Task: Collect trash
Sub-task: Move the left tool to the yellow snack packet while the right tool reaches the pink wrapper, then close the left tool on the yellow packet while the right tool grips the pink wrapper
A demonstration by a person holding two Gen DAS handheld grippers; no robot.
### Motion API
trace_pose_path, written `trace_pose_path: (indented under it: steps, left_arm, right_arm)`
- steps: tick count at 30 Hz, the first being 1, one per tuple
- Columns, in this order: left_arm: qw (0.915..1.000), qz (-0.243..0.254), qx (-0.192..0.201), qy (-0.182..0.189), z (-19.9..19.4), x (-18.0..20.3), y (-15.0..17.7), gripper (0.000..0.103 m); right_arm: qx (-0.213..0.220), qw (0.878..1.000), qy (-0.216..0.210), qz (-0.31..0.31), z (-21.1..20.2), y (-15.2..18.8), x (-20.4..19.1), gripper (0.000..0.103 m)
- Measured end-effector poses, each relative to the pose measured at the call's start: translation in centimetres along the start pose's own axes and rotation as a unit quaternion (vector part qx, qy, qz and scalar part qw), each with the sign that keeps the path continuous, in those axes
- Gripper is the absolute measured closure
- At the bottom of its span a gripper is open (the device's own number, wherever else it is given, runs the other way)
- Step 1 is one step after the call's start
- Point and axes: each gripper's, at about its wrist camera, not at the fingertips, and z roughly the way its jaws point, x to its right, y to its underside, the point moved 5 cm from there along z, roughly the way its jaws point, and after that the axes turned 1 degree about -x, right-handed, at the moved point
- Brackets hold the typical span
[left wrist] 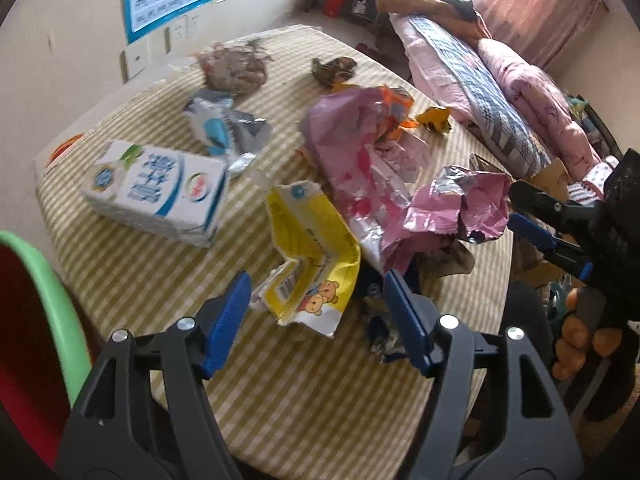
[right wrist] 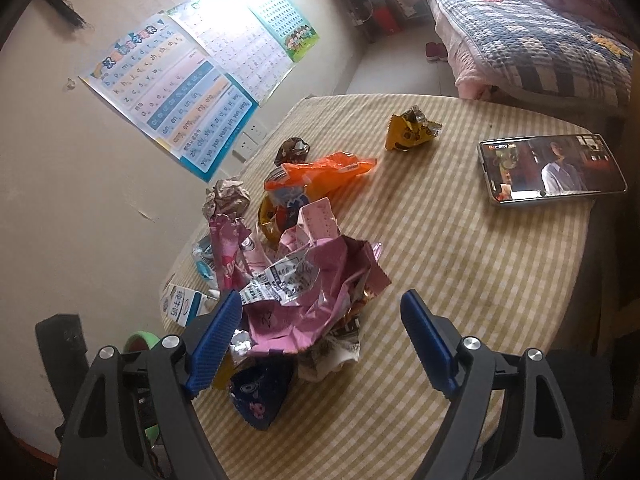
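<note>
Trash lies on a striped table (left wrist: 152,280). In the left wrist view my left gripper (left wrist: 318,300) is open, its fingers on either side of a torn yellow carton (left wrist: 312,252). A white milk carton (left wrist: 160,192) lies to the left, pink wrappers (left wrist: 360,160) behind. In the right wrist view my right gripper (right wrist: 322,320) is open over a crumpled pink wrapper (right wrist: 312,292); a dark blue wrapper (right wrist: 260,392) lies below it. An orange bag (right wrist: 320,172) and a yellow wrapper (right wrist: 412,130) lie farther off. The right gripper also shows in the left wrist view (left wrist: 532,216).
A phone (right wrist: 552,168) with its screen on lies at the table's right (right wrist: 460,280). A green-rimmed bin (left wrist: 44,300) stands at the table's left edge. A bed (right wrist: 540,40) with quilts is beyond the table. Posters (right wrist: 180,96) hang on the wall.
</note>
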Motion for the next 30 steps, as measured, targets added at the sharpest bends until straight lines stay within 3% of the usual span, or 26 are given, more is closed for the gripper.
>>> trace_pose_path:
  steps: [6,11,14,19,21,23,26,30]
  left_arm:
    - [0.9998,-0.009,0.003,0.015,-0.3,0.0,-0.1,0.037]
    - [0.9995,0.014,-0.008,0.027,1.5,1.6,-1.2,0.037]
    - [0.9997,0.015,-0.017,0.014,2.8,1.8,-1.4,0.041]
    - [0.9998,0.002,-0.02,-0.002,3.0,1.1,-1.0,0.041]
    - [0.9998,-0.001,-0.018,-0.008,3.0,0.9,-0.9,0.042]
    - [0.9998,-0.008,-0.012,-0.012,2.8,0.7,-1.0,0.056]
    - [0.9997,-0.023,-0.005,-0.008,2.4,0.4,-0.9,0.063]
    - [0.9991,-0.039,0.011,-0.005,1.4,0.2,-0.6,0.07]
  right_arm:
    - [-0.009,1.0,0.004,-0.005,1.0,-0.3,0.1,0.024]
    - [-0.034,0.999,-0.004,0.001,1.9,0.3,0.2,0.041]
    - [-0.043,0.999,-0.006,0.008,2.3,0.4,0.5,0.047]
    - [-0.046,0.999,-0.01,0.013,2.5,0.4,0.6,0.047]
    - [-0.048,0.999,-0.018,0.013,2.7,0.5,0.4,0.052]
    - [-0.051,0.998,-0.024,0.01,2.8,0.5,0.2,0.058]
    - [-0.045,0.999,-0.021,0.002,2.5,0.6,-0.2,0.078]
    - [-0.019,1.0,-0.024,-0.01,1.0,0.1,-0.8,0.083]
